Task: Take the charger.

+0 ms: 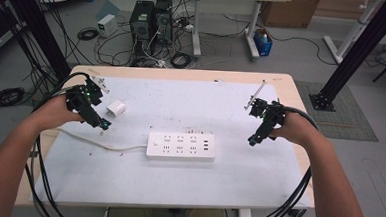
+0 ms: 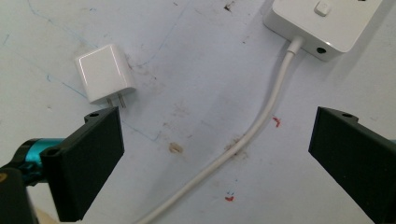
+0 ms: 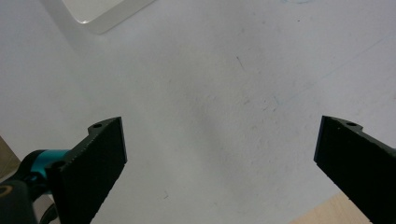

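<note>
On the table (image 1: 258,172), mid-left, the white charger plug (image 1: 115,108) lies loose just beside the left hand-held gripper (image 1: 103,125), jaws spread, empty; right hand-held gripper (image 1: 252,140) likewise released; power strip (image 1: 181,146) centre, nothing plugged in; everything left to do, I'd judge.

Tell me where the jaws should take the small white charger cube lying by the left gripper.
Grip the small white plastic charger cube across its two flat side faces, coming down from above. It lies flat on the white table mat, prongs pointing towards the open left gripper; the smooth body looks easier to hold than the prongs.
</note>
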`<control>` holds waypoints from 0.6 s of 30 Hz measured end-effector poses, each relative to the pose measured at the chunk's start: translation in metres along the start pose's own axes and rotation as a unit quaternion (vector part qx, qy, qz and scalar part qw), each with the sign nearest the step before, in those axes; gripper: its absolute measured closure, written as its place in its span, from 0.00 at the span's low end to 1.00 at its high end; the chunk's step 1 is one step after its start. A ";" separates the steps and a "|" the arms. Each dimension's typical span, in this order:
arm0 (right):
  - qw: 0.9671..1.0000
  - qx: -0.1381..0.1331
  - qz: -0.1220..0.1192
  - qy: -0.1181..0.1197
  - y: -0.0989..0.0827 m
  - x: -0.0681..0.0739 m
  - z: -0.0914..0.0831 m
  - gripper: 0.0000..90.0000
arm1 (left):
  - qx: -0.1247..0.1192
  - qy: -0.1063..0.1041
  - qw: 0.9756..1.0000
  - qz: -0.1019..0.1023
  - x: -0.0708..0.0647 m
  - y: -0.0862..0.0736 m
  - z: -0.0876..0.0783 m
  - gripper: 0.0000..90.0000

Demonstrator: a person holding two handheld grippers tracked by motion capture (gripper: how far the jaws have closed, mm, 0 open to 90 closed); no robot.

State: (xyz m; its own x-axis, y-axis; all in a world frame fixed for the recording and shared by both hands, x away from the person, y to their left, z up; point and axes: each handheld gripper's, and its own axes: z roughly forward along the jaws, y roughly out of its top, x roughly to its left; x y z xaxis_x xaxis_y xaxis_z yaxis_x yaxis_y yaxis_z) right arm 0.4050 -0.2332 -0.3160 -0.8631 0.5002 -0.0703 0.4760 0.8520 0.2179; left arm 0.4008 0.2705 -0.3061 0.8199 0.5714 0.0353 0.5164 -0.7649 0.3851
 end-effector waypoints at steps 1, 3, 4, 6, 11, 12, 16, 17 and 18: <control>1.000 -0.001 0.000 0.002 0.000 0.000 0.000 0.02 | 0.001 0.000 1.000 0.001 0.000 0.000 -0.001 0.04; 1.000 -0.002 0.000 0.001 0.000 0.000 -0.001 0.02 | -0.002 0.000 1.000 -0.002 0.000 -0.001 -0.002 0.04; 1.000 -0.005 0.003 0.001 0.001 0.000 -0.001 0.02 | -0.003 0.002 1.000 -0.003 0.000 -0.002 -0.002 0.04; 1.000 -0.004 0.003 0.002 0.001 0.001 -0.001 0.02 | -0.003 0.005 1.000 -0.004 0.002 -0.002 -0.003 0.04; 1.000 -0.003 -0.001 -0.002 0.001 0.002 -0.001 0.02 | -0.005 0.013 1.000 -0.009 0.004 -0.002 -0.004 0.04; 1.000 -0.003 0.000 -0.002 0.001 0.002 -0.001 0.02 | -0.005 0.014 1.000 -0.010 0.004 -0.003 -0.004 0.04; 1.000 -0.006 -0.002 -0.003 0.002 0.002 -0.001 0.02 | -0.008 0.017 1.000 -0.013 0.005 -0.003 -0.005 0.04; 1.000 -0.007 -0.002 -0.002 0.002 0.001 -0.001 0.02 | -0.006 0.017 1.000 -0.013 0.006 -0.003 -0.005 0.04; 1.000 -0.006 -0.002 -0.003 0.003 0.002 -0.001 0.02 | -0.007 0.018 1.000 -0.013 0.006 -0.003 -0.005 0.04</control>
State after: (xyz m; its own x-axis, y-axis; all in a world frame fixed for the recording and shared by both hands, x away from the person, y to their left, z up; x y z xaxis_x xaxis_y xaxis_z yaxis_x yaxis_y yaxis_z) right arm 0.4046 -0.2303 -0.3148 -0.8639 0.4977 -0.0779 0.4705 0.8524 0.2284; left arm 0.4030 0.2780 -0.3026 0.7968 0.6015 0.0586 0.5338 -0.7459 0.3983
